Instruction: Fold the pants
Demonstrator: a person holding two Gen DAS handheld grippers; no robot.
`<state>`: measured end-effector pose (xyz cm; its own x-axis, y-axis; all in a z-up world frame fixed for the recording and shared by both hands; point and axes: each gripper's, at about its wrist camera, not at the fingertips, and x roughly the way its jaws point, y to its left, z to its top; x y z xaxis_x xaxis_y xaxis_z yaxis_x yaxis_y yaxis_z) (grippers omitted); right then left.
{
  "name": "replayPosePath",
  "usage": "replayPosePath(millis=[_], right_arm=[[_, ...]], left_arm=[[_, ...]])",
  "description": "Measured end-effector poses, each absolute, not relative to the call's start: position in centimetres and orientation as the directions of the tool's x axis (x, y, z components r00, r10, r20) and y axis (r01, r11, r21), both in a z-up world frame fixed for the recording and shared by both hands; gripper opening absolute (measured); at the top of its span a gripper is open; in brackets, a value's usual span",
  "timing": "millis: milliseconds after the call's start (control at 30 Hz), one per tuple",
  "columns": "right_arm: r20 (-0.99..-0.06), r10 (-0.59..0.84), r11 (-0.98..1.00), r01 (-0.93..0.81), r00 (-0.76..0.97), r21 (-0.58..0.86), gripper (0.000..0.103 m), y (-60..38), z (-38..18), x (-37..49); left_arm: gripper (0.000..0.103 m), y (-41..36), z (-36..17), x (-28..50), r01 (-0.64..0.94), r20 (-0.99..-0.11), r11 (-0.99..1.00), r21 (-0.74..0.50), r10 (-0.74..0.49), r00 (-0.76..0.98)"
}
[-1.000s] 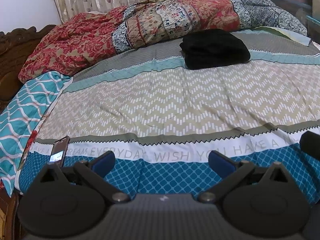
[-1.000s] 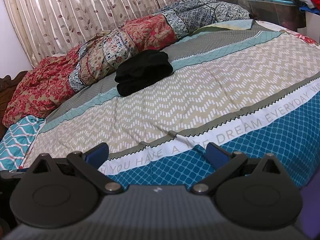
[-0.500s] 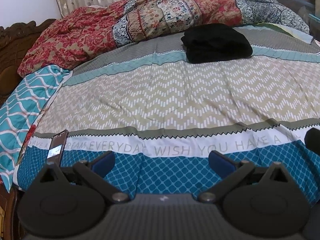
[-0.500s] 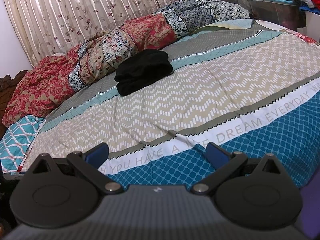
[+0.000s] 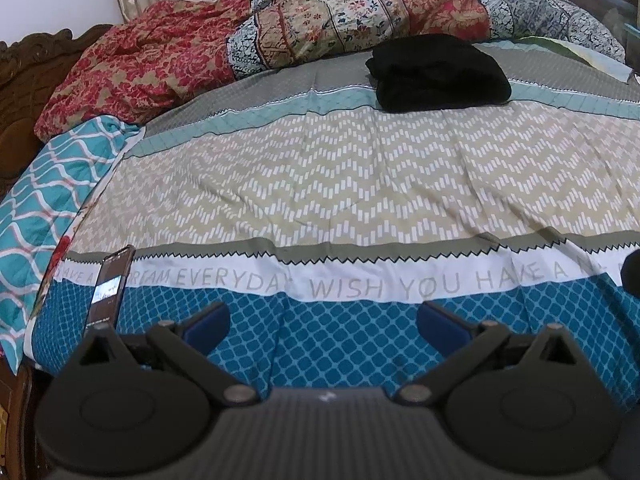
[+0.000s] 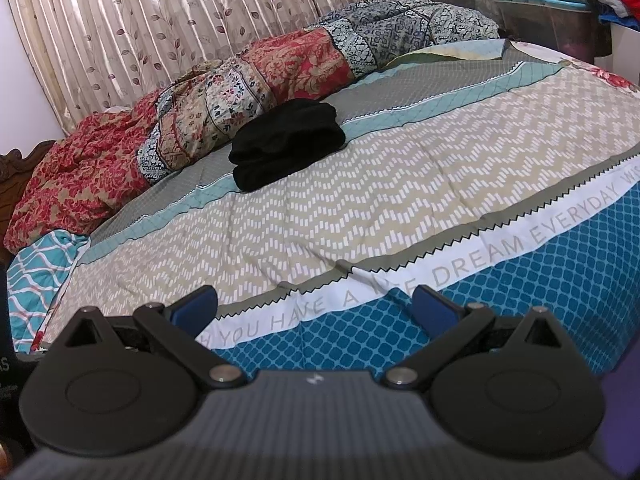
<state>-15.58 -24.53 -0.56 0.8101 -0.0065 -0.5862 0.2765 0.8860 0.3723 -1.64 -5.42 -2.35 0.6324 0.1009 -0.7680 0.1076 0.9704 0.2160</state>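
Pants [image 5: 440,74] lie as a compact black bundle on the far part of the bed [image 5: 360,184], just in front of the rumpled quilt [image 5: 328,20] and well apart from both tools. Left tool [image 5: 322,320] and right tool [image 6: 314,304] hover over the near blue edge of the bedspread, each with its fingers spread apart and nothing between them. Judging by the neat stacked shape, the folding looks finished or close to it, with the hands drawn clear. If another fold is wanted, the next move calls for a long reach across the bed to the bundle's near edge. A phone [image 5: 110,286] lies at the left corner.
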Motion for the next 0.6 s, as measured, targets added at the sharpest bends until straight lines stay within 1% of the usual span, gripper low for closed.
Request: replayPosePath(millis=[600], right_arm=[[-0.591, 0.002, 0.885, 0.273, 0.806, 0.376, 0.103, -24.8, -0.73, -15.61]], left_arm=[[0.103, -5.54, -3.11, -1.34, 0.115, -0.802, 0.975, 0.192, 0.089, 0.59]])
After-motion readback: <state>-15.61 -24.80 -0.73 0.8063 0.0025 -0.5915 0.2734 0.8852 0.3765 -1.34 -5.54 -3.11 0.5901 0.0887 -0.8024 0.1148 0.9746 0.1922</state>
